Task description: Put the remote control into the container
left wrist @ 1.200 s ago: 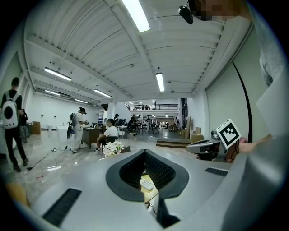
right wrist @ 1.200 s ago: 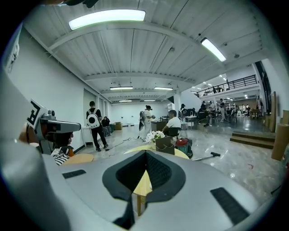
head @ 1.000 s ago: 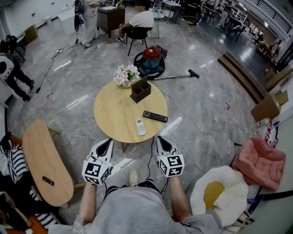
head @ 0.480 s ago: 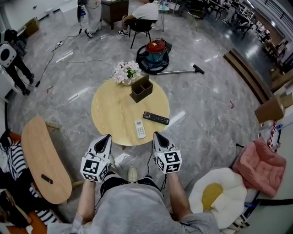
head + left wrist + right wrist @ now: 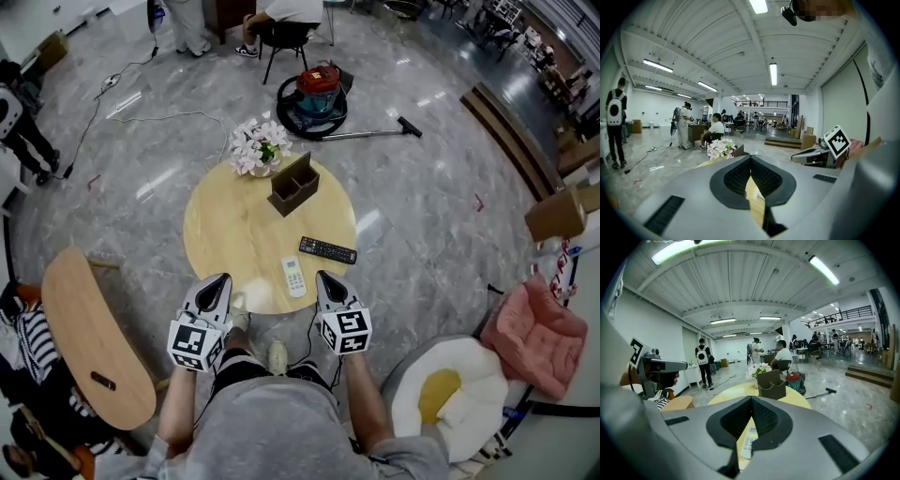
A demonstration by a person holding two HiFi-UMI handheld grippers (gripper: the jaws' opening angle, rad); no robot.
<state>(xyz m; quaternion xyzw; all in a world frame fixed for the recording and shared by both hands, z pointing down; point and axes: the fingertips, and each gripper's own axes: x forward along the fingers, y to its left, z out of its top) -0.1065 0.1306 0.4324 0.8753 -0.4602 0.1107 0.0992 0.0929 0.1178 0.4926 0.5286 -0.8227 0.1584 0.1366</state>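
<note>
Marble-floor hall, head view: table (image 5: 234,234) mid-frame, black remote (image 5: 327,250) and white remote (image 5: 294,277) below container (image 5: 292,185). Left gripper view: left gripper (image 5: 750,158) closed, empty. Right gripper view: right gripper (image 5: 751,398) closed, empty, aimed at white remote, probably the approach.

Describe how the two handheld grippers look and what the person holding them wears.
Both the left gripper and right gripper have pale grey shells tapering to a point, with black ribbed pads on the fingers. Each carries a white cube printed with black square markers. The person wears a grey short-sleeved shirt.
</note>
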